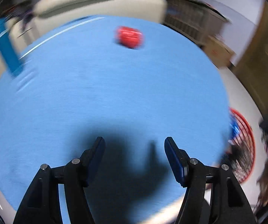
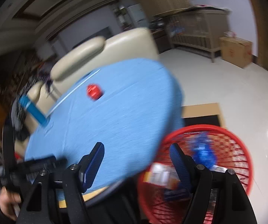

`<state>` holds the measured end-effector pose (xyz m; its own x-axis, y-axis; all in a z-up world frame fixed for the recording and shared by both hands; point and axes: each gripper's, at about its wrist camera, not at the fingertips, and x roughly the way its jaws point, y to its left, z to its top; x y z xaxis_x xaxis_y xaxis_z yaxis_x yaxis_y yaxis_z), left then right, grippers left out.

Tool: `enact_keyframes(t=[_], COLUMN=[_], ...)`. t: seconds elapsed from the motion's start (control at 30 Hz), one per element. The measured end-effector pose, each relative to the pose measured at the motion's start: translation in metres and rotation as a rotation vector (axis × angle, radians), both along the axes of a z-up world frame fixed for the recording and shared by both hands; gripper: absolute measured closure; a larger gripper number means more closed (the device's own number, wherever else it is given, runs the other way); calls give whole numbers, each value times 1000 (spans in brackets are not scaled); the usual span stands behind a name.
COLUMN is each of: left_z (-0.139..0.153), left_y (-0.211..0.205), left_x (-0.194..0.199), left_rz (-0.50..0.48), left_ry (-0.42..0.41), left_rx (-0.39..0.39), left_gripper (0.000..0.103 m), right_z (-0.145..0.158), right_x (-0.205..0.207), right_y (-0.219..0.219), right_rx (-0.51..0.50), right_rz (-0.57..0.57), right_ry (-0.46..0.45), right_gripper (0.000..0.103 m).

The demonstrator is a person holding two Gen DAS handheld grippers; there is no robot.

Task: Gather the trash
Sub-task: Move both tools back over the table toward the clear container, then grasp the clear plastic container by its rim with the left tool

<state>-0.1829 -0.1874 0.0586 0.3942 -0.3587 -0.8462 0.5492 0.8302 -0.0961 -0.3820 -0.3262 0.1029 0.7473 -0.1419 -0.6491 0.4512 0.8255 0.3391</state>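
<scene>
A red crumpled can-like object (image 1: 129,37) lies on the round table's blue cloth (image 1: 96,102), well ahead of my left gripper (image 1: 135,143), which is open and empty above the cloth. In the right wrist view the same red object (image 2: 94,91) sits at the far side of the table (image 2: 124,127). A tall blue carton (image 1: 7,50) stands at the table's left edge (image 2: 34,110). My right gripper (image 2: 136,149) is open and empty, over the table's near edge and beside the red wire basket (image 2: 233,136), which holds a blue wrapper (image 2: 203,151) and other packaging (image 2: 158,175).
A cream padded chair (image 2: 115,46) stands behind the table. The basket (image 1: 247,145) sits on the pale floor (image 2: 227,85) to the table's right. A slatted wooden cabinet (image 2: 195,31) and a cardboard box (image 2: 234,52) line the far wall. A person's hand (image 2: 7,203) shows at lower left.
</scene>
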Motion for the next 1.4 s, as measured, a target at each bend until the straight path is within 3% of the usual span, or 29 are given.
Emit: enact_keyframes(t=[0.1,0.23,0.37,0.57,0.8,1.03,1.1,1.13,1.17,1.4], left_z=[5,10,12,-2,-9,-32,-36,-37,-38,-38], left_y=[35,77,123,153,159,129,127,127,127,133], left_x=[40,91,149,199,252,279,285,286,284,255], left_rz=[105,141,39,-134,-211,-320,-311,-309,-299,-256], left_ry=[-42,-78,-75,-132,-80,-35,-8,13,2,-13], left_rx=[-4,-8,-20,163,123,161,122,84,83,20], left_gripper=[33,32,29,29,29,29,31,48,53,54], right_z=[-6,-13,-18,-35,-43,-49,-52,-52,-52,-30], right_x=[28,56,73,94,124,149,154,159,163,218], right_y=[23,44,52,57,65,73,74,74,72,47], right_rx=[-11,-26,-30,-24,-30,-21,-22,-27,-33,-63], right_rz=[74,138,156,153,172,178,185,189,190,185], right_ry=[32,71,105,178,249,291,307,312,313,233], right_gripper=[28,28,28,28,28,28,28,28,28,28])
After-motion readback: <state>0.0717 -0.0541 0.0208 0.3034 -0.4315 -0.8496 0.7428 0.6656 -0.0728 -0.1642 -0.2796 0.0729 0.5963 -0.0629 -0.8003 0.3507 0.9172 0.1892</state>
